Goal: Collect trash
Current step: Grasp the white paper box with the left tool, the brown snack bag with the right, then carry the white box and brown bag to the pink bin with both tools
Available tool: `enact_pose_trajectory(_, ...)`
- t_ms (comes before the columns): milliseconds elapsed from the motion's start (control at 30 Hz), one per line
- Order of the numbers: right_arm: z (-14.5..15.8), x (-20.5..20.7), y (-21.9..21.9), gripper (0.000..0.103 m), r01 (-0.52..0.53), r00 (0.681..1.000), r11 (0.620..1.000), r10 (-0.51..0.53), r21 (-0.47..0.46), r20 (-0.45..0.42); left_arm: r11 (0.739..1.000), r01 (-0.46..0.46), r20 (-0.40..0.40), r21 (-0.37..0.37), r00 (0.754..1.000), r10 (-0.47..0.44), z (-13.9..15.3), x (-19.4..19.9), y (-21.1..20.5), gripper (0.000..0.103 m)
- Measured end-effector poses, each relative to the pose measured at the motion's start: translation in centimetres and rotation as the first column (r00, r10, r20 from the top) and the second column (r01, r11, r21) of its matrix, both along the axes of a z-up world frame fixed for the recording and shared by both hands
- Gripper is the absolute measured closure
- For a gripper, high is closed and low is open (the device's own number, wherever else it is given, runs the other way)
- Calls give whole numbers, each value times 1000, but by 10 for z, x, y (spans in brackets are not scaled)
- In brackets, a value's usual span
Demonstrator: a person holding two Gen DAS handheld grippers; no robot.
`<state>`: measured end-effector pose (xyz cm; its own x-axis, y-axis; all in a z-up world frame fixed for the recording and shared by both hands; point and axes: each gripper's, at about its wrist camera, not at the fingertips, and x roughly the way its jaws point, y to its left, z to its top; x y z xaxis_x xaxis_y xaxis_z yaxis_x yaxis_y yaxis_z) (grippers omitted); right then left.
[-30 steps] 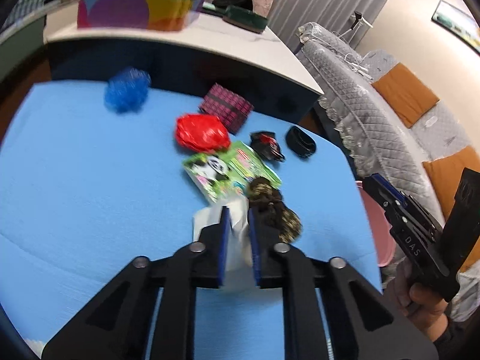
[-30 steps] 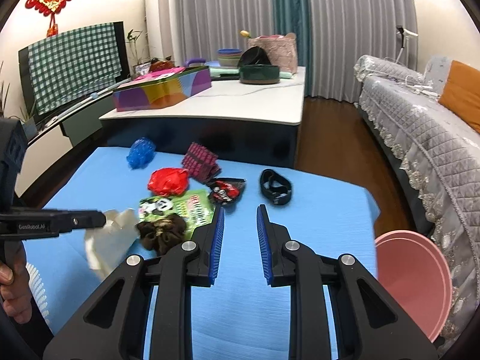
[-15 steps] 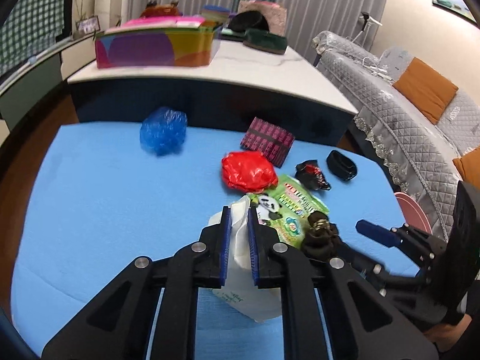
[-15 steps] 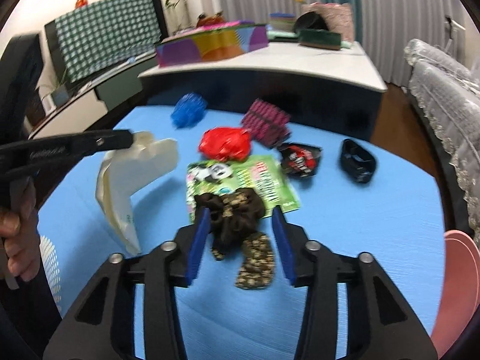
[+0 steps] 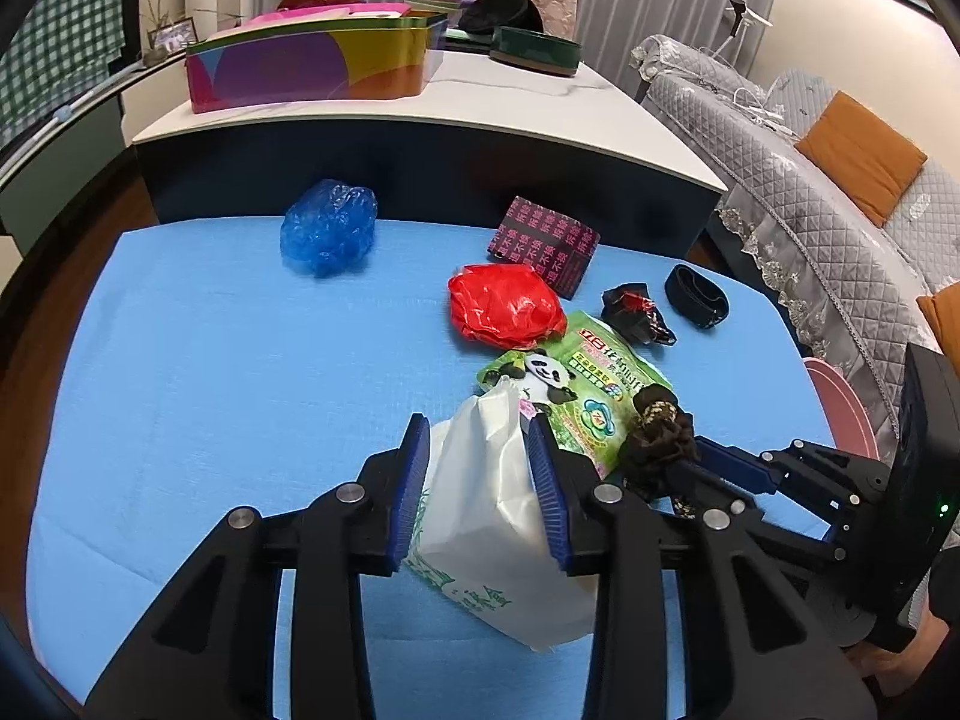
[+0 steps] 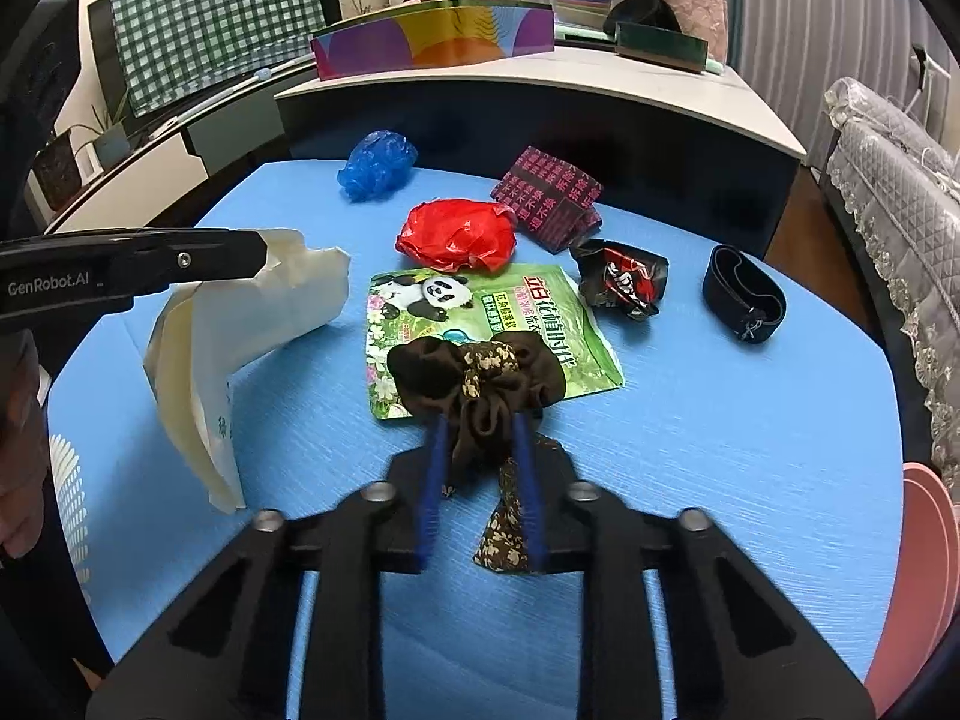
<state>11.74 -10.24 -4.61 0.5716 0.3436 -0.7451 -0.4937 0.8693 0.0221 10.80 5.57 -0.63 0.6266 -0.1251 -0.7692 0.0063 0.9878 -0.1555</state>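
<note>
The right gripper point(image 6: 480, 468) has just been closing, and its blue pads now pinch the bunched middle of a brown floral scrunchie point(image 6: 480, 378) that lies at the near edge of the blue table point(image 6: 720, 450), half on top of a green panda wrapper point(image 6: 480, 312). The scrunchie looks soft and very light, a gathered cloth ring with a loose tail hanging beside the right pad; taken by its thick knot, as here, it should lift without slipping, though the tail may drag across the wrapper. The left gripper point(image 5: 480, 480) has just been opening, and its pads stand parted on either side of a white plastic bag point(image 5: 498, 510), which sags between them; whether the film is still caught on either pad I cannot tell from this angle. The bag is thin, limp and slick, so it wants a hold at the crumpled top edge near its mouth, where the folds give the pads something to bite, not on the smooth flat side. The panda wrapper is flat and glossy, probably hard to lift off the cloth except by a raised corner. Farther back lie a red crumpled bag point(image 6: 456, 234), a blue crumpled bag point(image 6: 378, 165) and a small dark snack wrapper point(image 6: 621, 279), all light, springy and easy to squeeze anywhere.
</note>
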Motion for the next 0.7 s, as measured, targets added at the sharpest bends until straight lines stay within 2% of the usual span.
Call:
enact_pose_trajectory(133,11,-6,-7,101,6,999,1000,-6,9,35,1000,4,6,-15,1000,-3,2,-3,-1,69)
enact_pose_trajectory(267,23,-13,-18,101,32,997,999,-34,27,66,999,27,-6,-30,1000,-27,-1,-7,-8,67)
enact_pose_trajectory(533,38,-24,-42,101,84,991,995,-89,58,95,997,15,-15,70,1000,-14,-1,-15,-18,66)
enact_pose_trajectory(700,45,-29,-60,100,126,985,989,-134,80,111,994,26,-16,108,1000,-25,-1,-19,-25,81)
